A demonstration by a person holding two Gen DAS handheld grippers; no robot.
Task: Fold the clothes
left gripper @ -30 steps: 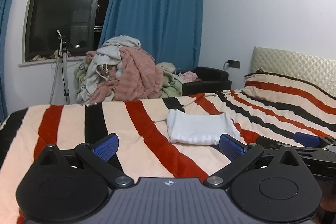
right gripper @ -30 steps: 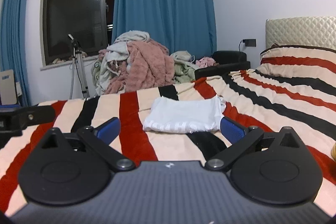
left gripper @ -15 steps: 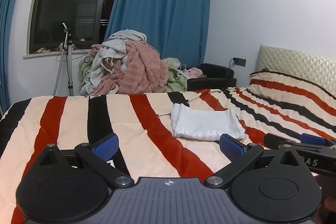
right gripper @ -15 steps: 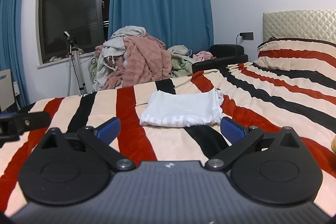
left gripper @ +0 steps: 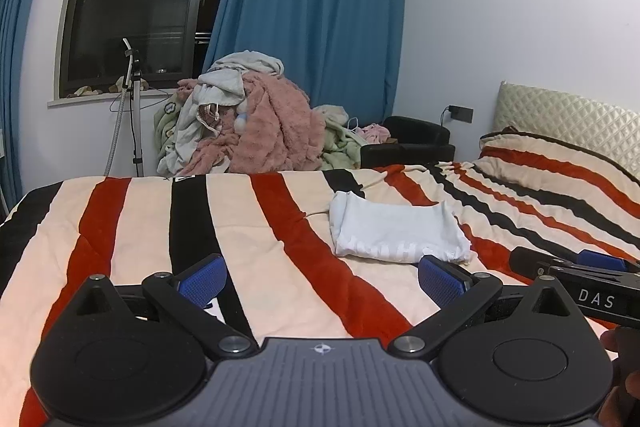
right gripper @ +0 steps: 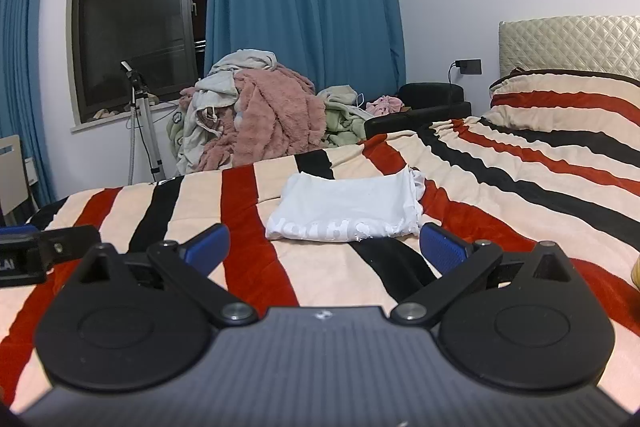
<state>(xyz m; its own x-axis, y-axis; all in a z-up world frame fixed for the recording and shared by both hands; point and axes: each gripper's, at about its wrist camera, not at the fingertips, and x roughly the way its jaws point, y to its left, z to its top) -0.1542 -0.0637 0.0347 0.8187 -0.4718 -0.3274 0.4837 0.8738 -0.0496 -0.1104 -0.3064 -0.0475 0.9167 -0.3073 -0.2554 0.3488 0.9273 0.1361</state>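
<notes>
A white garment [left gripper: 394, 229] [right gripper: 347, 209] lies folded into a flat rectangle on the striped bedspread [left gripper: 132, 227] [right gripper: 520, 187], printed letters along its near edge. My left gripper [left gripper: 322, 281] is open above the bed, short and left of the garment, nothing between its blue pads [left gripper: 202, 279]. My right gripper [right gripper: 322, 247] is open too, low over the bed just before the garment's near edge, and empty. The right gripper's body [left gripper: 576, 279] shows at the right of the left wrist view; the left gripper's body [right gripper: 40, 251] shows at the left of the right wrist view.
A heap of unfolded clothes and pink fleece [left gripper: 248, 125] [right gripper: 260, 111] is piled beyond the far side of the bed. A tripod [left gripper: 134, 107], dark window, blue curtains [left gripper: 312, 27] and black armchair [left gripper: 408, 147] stand behind. The padded headboard [left gripper: 568, 119] and pillow are at right.
Both grippers have drawn back and lowered a little, so the folded garment sits slightly lower in view. The garment has not moved and both grippers stayed open.
</notes>
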